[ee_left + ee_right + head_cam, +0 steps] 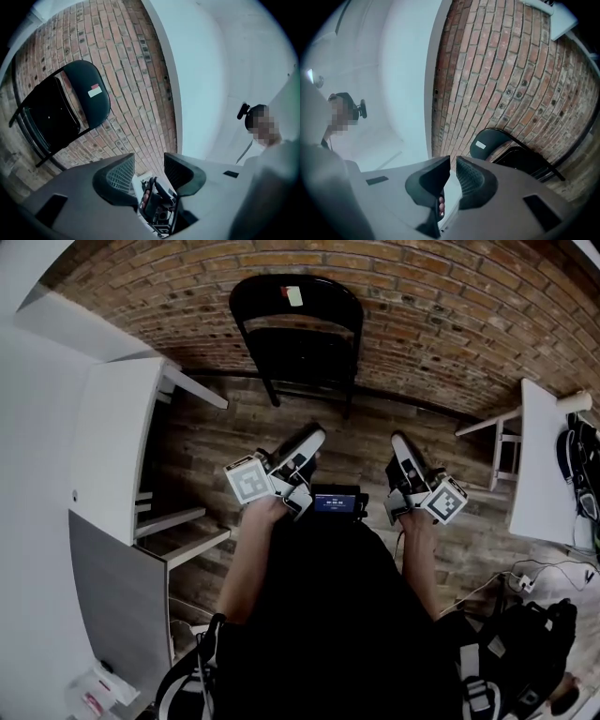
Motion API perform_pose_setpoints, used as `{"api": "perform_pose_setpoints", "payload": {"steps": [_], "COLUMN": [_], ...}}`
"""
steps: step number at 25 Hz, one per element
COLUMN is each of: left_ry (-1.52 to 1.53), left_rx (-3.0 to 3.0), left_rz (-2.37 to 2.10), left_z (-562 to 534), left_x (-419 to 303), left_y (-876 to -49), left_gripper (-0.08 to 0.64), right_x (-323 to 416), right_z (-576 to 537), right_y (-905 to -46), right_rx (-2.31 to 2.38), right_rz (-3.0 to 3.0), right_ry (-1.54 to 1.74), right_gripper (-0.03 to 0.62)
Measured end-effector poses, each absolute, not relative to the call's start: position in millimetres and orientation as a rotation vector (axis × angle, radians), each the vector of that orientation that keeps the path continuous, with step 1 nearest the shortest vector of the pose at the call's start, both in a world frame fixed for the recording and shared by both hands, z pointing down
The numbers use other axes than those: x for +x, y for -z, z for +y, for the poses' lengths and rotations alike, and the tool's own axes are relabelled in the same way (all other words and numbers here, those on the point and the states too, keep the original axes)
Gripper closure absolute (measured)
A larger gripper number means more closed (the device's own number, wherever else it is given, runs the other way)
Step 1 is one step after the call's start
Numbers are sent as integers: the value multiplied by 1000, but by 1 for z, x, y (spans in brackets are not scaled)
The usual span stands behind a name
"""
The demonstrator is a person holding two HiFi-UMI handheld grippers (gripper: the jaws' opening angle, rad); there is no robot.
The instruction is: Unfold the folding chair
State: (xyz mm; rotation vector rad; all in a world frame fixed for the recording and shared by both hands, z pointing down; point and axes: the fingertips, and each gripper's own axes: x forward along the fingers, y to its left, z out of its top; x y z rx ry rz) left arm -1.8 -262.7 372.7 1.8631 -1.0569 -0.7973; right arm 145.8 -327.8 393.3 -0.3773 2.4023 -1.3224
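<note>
The folding chair (298,329) stands at the top centre of the head view, black and folded flat. Its back leans on the brick wall (441,315) and its feet rest on the wooden floor (216,446). A small pale sticker (294,296) sits near the top of the chair's backrest.

Both claws are held out in the middle of the frame, well short of the chair and touching nothing. The left claw (314,437) points toward the upper right, and the right claw (398,442) points up and slightly left.

In the left gripper view the left claw (149,159) stands wide, with only brick and white wall showing in the gap between its jaws. The chair (70,103) lies in the left half of that frame, tilted, clear of the jaws.

In the right gripper view the right claw (453,164) is narrow, its jaws drawn together on nothing. The chair (511,150) shows just above and to the right of the jaws, against the bricks.

A white desk (112,446) fills the left side of the head view, and another white desk (539,456) stands at the right edge. A dark backpack (525,643) lies at the lower right.
</note>
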Motion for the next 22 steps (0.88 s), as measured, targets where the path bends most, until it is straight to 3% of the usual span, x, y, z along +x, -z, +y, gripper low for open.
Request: {"api": "perform_pose_setpoints", "payload": {"steps": [6,14,18,22], "left_ry": [868,1022,1041,1177], "left_rx": [1886,1973,1973,1945], "left_rz": [-1052,-732,-687,-644], "left_z": [-278,-322,-346,-357], "left_x": [-11,-49,-85,-124], "left_y": [-366,-351,-352,-353], "left_gripper": [364,396,488,509], "right_x": [136,99,62,27], "right_z": [-333,-364,-391,-402], "right_y": [-399,-381,-365,-353], "right_rx": [-407,-490,-498,-516], "right_rz": [2415,2467,2516,2571], "right_ry": [1340,1291,1235,1195], "right_gripper": [565,565,564,563]}}
